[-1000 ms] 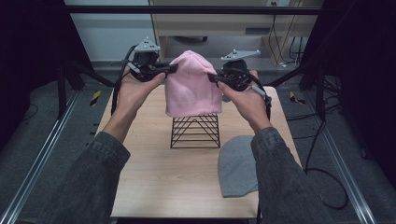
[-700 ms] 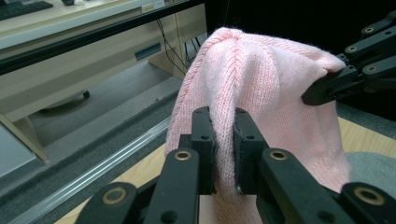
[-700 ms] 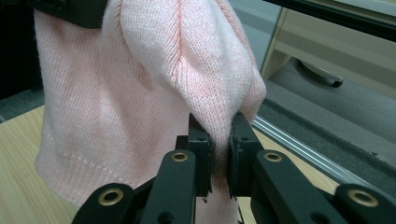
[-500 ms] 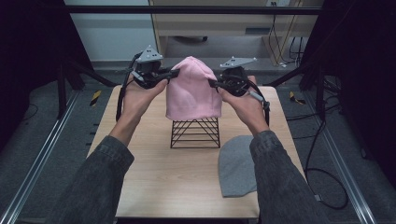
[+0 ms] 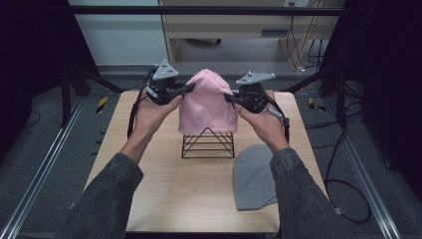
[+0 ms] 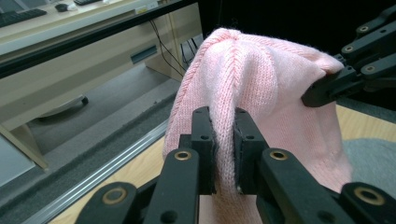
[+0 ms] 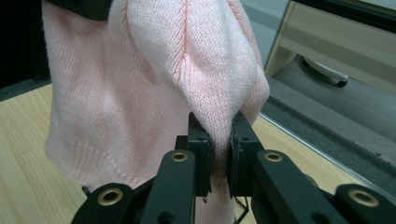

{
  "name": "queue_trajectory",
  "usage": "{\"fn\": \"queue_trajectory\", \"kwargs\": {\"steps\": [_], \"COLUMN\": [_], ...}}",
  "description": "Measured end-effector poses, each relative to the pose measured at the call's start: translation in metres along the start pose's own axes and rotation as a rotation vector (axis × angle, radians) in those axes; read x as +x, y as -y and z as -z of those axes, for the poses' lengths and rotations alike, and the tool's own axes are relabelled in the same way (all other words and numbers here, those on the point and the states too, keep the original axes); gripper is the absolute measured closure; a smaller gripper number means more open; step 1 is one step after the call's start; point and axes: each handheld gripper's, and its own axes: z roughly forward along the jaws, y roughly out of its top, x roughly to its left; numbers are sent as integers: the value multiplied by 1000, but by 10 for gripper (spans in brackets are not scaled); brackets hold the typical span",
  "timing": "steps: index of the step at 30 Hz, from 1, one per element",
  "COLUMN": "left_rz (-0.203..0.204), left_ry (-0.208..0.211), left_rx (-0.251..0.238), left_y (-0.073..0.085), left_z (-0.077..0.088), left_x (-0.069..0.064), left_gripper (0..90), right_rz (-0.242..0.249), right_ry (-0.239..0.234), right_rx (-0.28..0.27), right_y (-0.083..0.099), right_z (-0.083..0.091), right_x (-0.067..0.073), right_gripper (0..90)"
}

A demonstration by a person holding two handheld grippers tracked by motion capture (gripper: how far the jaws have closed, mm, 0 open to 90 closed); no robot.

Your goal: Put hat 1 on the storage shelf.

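Pink knitted wool beanie [image 5: 207,104] held up over a black wire pyramid-shaped stand [image 5: 208,144] at the middle of the pale wooden worktop [image 5: 164,184], its hem hanging around the stand's peak, crown pointing up and slightly far. Pinched on its left side by the left claw [image 5: 189,88], jaws pressed together on a fold of the knit, as seen up close in the left gripper view [image 6: 224,154]. Pinched on its right side by the right claw [image 5: 228,98], jaws likewise closed on a bunched ridge of fabric in the right gripper view [image 7: 219,154]. Left hand [image 5: 154,112] and right hand [image 5: 261,119] wrapped around the black gripper bodies, grey denim sleeves [image 5: 107,199] reaching in from the near edge. Grey three-cornered plates riding on top of both tools. Black cable [image 5: 133,112] trailing down from the left tool. Grey knitted beanie [image 5: 254,177] lying flat on the worktop at the near right, just beside the stand and partly under the right forearm. Beyond the far edge, dark floor and a beige cabinet [image 5: 239,25].
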Motion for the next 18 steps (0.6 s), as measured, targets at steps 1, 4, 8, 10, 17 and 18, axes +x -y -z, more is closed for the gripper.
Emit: {"fn": "queue_trajectory", "kwargs": {"steps": [1,4,8,10,17,18], "left_rz": [-1,-3,-10,-7,-12,-15], "left_ry": [2,6,12,11,15,14], "left_rx": [0,4,9,8,25,29], "left_y": [2,6,12,16,26,27], "left_z": [1,3,5,6,3,3], "left_x": [-2,-5,-7,-8,-9,-9], "left_gripper": [812,812,811,811,809,808], "right_rz": [2,8,20,29,43,46], "right_ry": [-2,-4,-7,-3,-12,-13], "right_rx": [3,3,15,20,41,48], "right_y": [2,7,13,15,22,23], "right_z": [1,2,2,2,-2,-2], "right_x": [1,3,7,9,16,16], "right_gripper": [821,821,821,821,820,819]}}
